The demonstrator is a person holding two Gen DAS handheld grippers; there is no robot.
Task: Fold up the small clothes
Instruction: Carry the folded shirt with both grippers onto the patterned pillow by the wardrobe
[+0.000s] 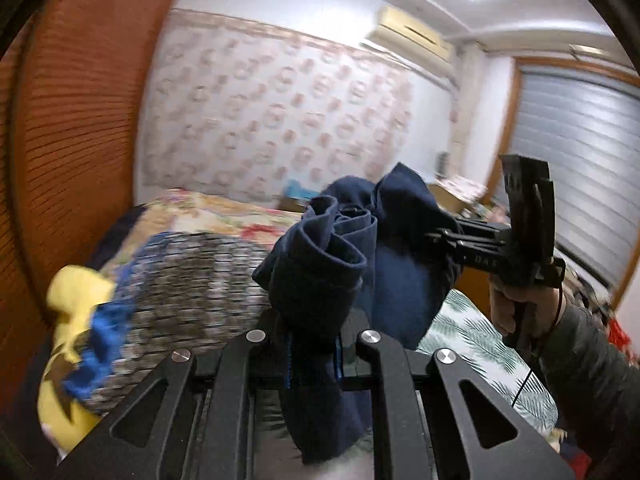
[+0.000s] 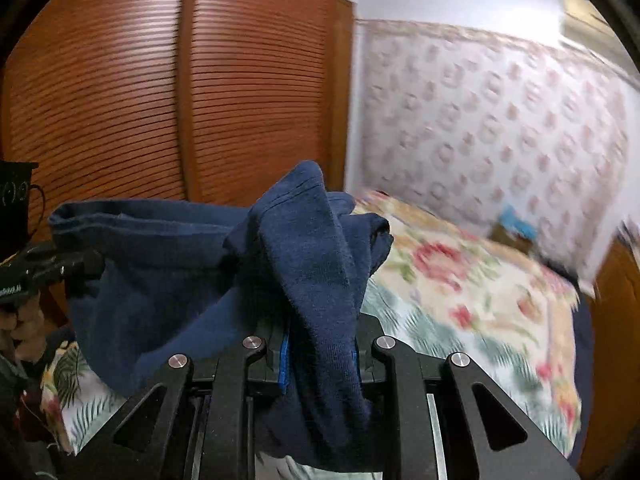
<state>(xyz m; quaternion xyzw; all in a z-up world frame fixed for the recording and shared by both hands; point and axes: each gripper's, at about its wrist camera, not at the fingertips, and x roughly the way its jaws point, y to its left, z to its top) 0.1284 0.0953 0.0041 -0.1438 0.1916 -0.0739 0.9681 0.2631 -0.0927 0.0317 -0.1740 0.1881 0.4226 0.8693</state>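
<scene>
A small navy blue garment (image 1: pixel 320 264) hangs in the air between both grippers, above the bed. My left gripper (image 1: pixel 314 354) is shut on one bunched end of it. My right gripper (image 2: pixel 320 354) is shut on the other end (image 2: pixel 312 264). In the left wrist view the right gripper (image 1: pixel 448 240) comes in from the right with cloth in its tips. In the right wrist view the left gripper (image 2: pixel 76 264) shows at the left edge, gripping the garment's far corner. The fingertips are hidden by cloth.
A bed with a floral and leaf-print cover (image 2: pixel 460 288) lies below. A pile of clothes, grey patterned (image 1: pixel 192 272) and yellow and blue (image 1: pixel 76 320), sits at the left. An orange louvered wardrobe (image 2: pixel 160 80) stands behind. A window with blinds (image 1: pixel 580 152) is at the right.
</scene>
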